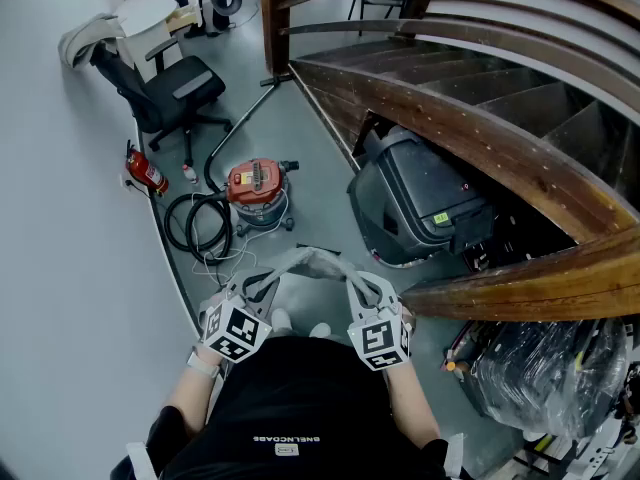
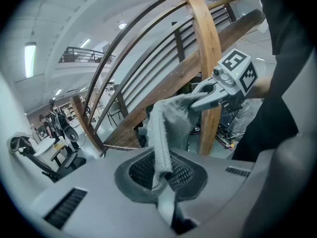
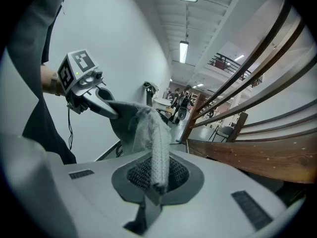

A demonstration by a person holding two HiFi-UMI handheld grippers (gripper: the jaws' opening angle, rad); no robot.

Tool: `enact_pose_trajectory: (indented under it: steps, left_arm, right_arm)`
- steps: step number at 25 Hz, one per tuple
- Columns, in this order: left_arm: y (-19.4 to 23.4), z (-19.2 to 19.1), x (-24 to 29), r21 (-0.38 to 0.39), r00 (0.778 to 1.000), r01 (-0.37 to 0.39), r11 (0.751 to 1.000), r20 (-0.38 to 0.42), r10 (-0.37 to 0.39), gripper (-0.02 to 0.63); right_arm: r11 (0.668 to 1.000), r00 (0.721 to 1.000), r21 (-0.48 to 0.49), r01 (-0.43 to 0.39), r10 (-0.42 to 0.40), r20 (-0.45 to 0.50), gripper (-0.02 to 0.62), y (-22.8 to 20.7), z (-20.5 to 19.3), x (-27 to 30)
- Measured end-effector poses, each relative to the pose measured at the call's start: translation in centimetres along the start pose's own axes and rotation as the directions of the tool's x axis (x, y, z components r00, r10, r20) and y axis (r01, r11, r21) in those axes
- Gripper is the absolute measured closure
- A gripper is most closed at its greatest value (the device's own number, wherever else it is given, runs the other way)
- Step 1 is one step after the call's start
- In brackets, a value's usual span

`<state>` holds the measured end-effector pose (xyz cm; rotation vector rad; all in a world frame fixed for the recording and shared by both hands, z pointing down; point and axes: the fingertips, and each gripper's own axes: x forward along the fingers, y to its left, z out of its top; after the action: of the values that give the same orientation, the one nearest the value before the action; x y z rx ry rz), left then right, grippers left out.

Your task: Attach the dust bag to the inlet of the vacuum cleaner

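A grey cloth dust bag [image 1: 310,262] hangs stretched between my two grippers, close in front of the person's body. My left gripper [image 1: 264,282] is shut on the bag's left edge. In the left gripper view the cloth [image 2: 166,128] runs up out of the closed jaws [image 2: 162,182]. My right gripper [image 1: 356,282] is shut on the right edge, and the bag [image 3: 151,133] rises from its jaws [image 3: 157,186]. The red-topped vacuum cleaner [image 1: 259,190] stands on the floor ahead, apart from the bag, with its black hose [image 1: 194,224] coiled at its left.
A wooden staircase [image 1: 470,118] curves along the right, with a large dark machine [image 1: 425,203] under it. Plastic-wrapped goods [image 1: 550,368] lie at the lower right. A fire extinguisher [image 1: 146,172] and an office chair [image 1: 172,92] stand by the white wall at the left.
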<state>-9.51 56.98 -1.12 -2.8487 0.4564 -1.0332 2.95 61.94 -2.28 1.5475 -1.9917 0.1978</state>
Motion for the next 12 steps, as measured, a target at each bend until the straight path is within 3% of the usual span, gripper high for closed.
enact_pose_trajectory:
  steps: [12]
  left_arm:
    - [-1.0,1.1,1.4,0.006,1.000,-0.013,1.000,-0.001,0.013,0.584]
  right_arm:
    - [1.000,1.000,0.025,-0.002,0.002,0.016,0.561,-1.4,-1.1,-0.3]
